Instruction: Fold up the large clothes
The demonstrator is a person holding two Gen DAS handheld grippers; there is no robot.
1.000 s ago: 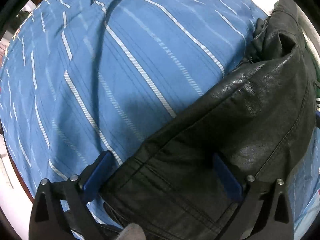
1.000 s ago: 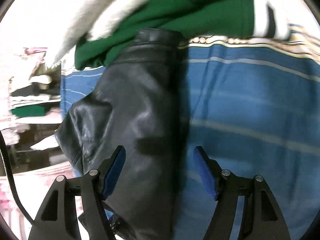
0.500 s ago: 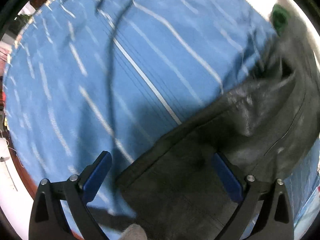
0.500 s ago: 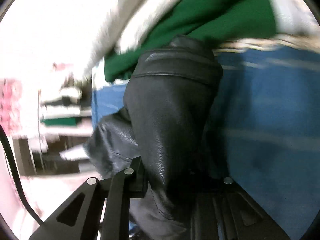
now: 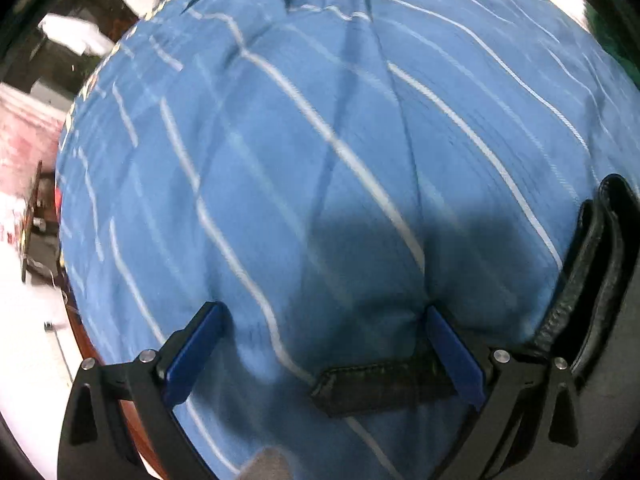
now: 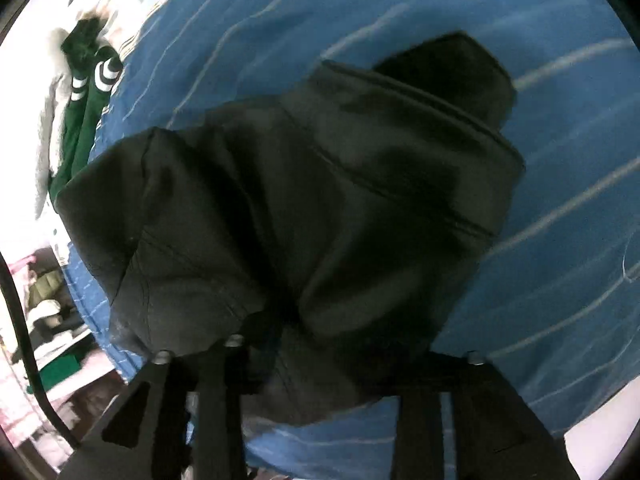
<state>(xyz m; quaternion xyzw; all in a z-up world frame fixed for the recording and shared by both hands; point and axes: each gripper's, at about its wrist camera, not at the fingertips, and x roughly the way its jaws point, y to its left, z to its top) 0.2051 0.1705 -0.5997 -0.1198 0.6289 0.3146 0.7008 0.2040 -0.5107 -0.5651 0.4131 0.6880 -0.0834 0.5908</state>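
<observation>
A black leather jacket (image 6: 304, 200) hangs bunched in front of my right gripper (image 6: 280, 344), which is shut on its fabric and holds it above the blue striped bedspread (image 6: 560, 160). Its fingertips are hidden by the leather. In the left wrist view only a black strap (image 5: 380, 384) and a folded edge of the jacket (image 5: 596, 272) show at the lower right. My left gripper (image 5: 324, 356) is open and empty, its blue pads apart over the bedspread (image 5: 280, 160), the strap lying between them.
A green garment with white stripes (image 6: 84, 104) lies at the bed's far left edge. Shelves with clutter (image 6: 48, 312) stand beyond the bed. A wooden bed edge (image 5: 80, 328) and white floor show at lower left.
My right gripper shut on the jacket and lifted it up off the bed. The jacket slid out from between my left gripper's fingers to the right; the left gripper stayed open.
</observation>
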